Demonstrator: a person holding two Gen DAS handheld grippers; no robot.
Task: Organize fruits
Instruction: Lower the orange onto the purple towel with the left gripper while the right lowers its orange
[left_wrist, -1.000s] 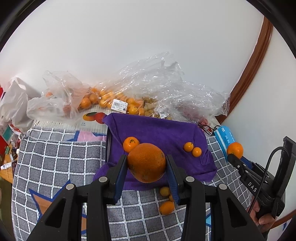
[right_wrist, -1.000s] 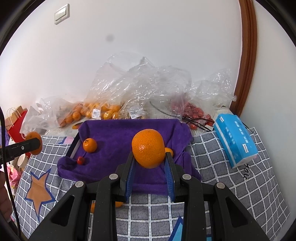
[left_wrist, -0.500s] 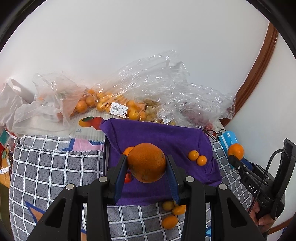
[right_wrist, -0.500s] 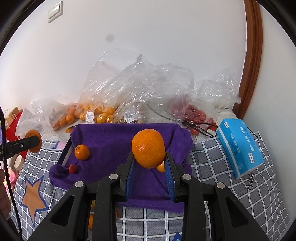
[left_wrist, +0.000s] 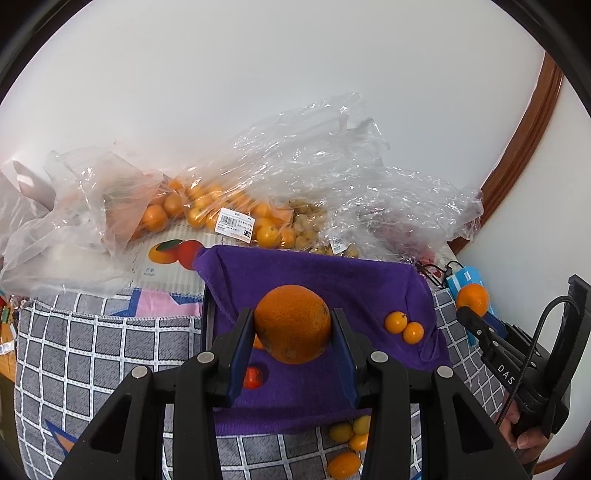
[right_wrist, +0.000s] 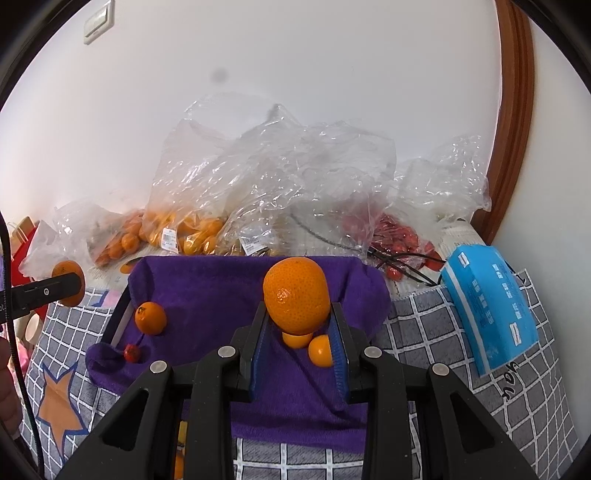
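Observation:
My left gripper (left_wrist: 293, 325) is shut on a large orange (left_wrist: 292, 323) and holds it above the purple cloth (left_wrist: 362, 288) that lines a tray. My right gripper (right_wrist: 297, 321) is shut on another large orange (right_wrist: 296, 295) above the same purple cloth (right_wrist: 207, 288). On the cloth lie a mandarin (right_wrist: 150, 317), a small red fruit (right_wrist: 132, 353) and two kumquats (left_wrist: 403, 326). Several kumquats (left_wrist: 349, 443) lie on the checked tablecloth below the cloth's front edge.
Clear plastic bags of oranges (left_wrist: 207, 214) and red fruit (right_wrist: 399, 236) are piled against the wall behind the tray. A blue tissue pack (right_wrist: 491, 306) lies at the right. The checked tablecloth (left_wrist: 92, 350) covers the table.
Both grippers have moved forward and a little higher over the purple cloth, each still holding its orange. The cloth and its fruits sit lower in both views.

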